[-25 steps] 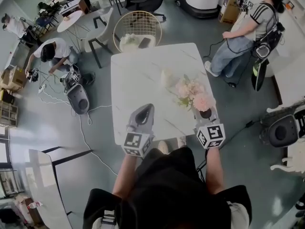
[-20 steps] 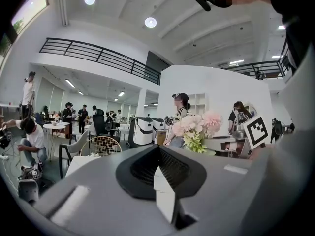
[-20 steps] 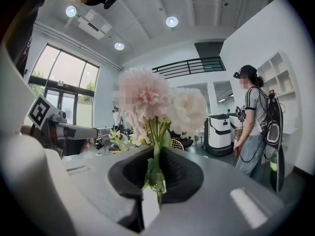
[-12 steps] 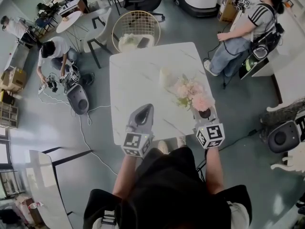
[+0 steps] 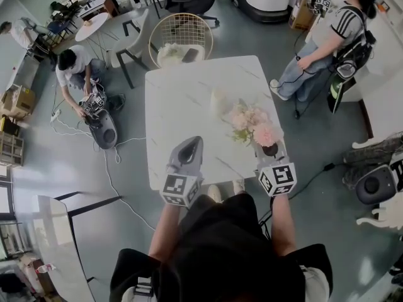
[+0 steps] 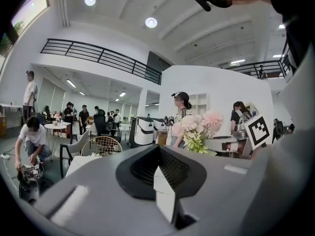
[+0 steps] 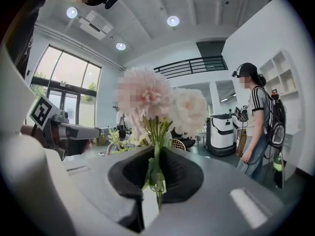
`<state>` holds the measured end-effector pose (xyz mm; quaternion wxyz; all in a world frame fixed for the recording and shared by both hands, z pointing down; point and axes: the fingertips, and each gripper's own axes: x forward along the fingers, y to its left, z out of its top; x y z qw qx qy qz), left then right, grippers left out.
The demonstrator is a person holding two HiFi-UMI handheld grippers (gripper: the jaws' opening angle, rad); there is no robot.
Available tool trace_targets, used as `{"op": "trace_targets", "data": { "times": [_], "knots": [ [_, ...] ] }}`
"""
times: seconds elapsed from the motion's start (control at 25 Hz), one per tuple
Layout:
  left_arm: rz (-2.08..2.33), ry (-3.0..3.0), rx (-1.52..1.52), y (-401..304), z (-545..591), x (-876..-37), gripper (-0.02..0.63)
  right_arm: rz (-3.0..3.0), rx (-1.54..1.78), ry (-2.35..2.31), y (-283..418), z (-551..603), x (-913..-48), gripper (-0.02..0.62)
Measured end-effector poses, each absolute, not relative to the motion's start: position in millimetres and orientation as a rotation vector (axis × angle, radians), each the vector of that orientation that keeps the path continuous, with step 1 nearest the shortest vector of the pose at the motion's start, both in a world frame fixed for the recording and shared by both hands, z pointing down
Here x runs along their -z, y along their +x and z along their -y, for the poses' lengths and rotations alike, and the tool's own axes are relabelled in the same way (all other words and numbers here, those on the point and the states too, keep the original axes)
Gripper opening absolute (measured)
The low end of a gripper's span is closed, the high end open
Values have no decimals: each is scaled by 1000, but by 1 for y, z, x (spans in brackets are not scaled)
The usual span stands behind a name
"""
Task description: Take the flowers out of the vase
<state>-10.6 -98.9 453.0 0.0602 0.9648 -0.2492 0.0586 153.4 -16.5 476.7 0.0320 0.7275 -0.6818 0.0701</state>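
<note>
Pink and cream flowers (image 5: 255, 125) hang over the white table's (image 5: 182, 99) right front part, their green stems (image 7: 156, 173) pinched between the jaws of my right gripper (image 5: 270, 143). In the right gripper view the blooms (image 7: 162, 104) rise straight above that gripper (image 7: 157, 150). A pale vase (image 5: 219, 101) stands apart on the table, to the far left of the flowers. My left gripper (image 5: 191, 142) sits over the table's front edge, shut with nothing in it (image 6: 158, 147). From the left gripper view the bouquet (image 6: 199, 127) shows to the right.
A round wicker chair (image 5: 181, 38) stands at the table's far edge. One person sits at the far right (image 5: 324, 39), another crouches on the floor at left (image 5: 74, 68) beside a grey wheeled device (image 5: 104, 131) and cables. People stand about in the background.
Neither gripper has moved, and the flowers stay in the right jaws. The crouching person at left has shifted, and a wheeled device at the right edge has moved.
</note>
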Motion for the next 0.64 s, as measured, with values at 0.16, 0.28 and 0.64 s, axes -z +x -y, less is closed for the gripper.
{"op": "trace_targets", "data": {
  "times": [0.16,0.28,0.64],
  "knots": [
    [751,2924,-176,-8,96,-453,8,2101,-217,2238,155,15,-477,37],
    [749,2927,-174,-7,96,-452,8,2101,-217,2238,156,14,-477,37],
    [746,2928,-175,-12,98,-450,8,2101,-210,2234,149,16,-474,37]
  ]
}}
